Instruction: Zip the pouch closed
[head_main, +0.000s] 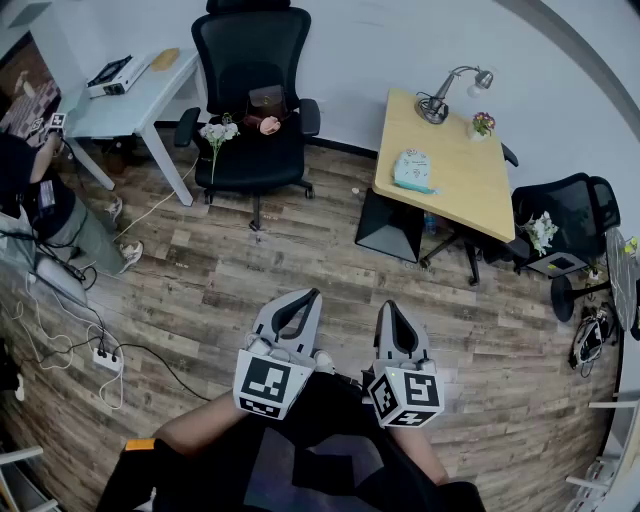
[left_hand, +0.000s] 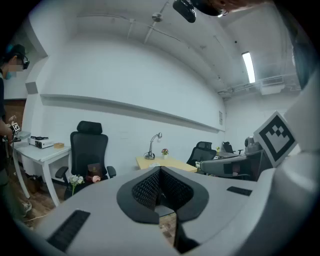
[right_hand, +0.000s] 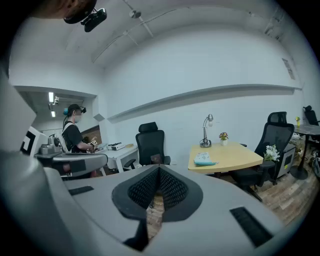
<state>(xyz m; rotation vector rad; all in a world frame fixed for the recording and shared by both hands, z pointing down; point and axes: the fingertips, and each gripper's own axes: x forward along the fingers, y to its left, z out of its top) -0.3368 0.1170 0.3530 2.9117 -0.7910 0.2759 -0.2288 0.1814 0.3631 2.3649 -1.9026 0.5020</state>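
Note:
A teal pouch (head_main: 413, 170) lies on the light wooden desk (head_main: 470, 185) across the room; it also shows in the right gripper view, pouch (right_hand: 204, 159) on desk (right_hand: 230, 159). I cannot tell from here how its zipper stands. Both grippers are held side by side over the wooden floor, far short of the desk. My left gripper (head_main: 312, 293) (left_hand: 160, 170) is shut with nothing in it. Beside it, my right gripper (head_main: 388, 305) (right_hand: 159, 169) is shut and empty too. Each points a little below level toward the far wall.
A black office chair (head_main: 250, 90) with white flowers (head_main: 217, 132) stands at the back. Left of it are a white table (head_main: 130, 100) and a person (head_main: 40, 200). On the desk stand a lamp (head_main: 440, 100) and a flower pot (head_main: 483, 124). Another chair (head_main: 565, 215) is at the right, and cables (head_main: 100, 350) run along the left floor.

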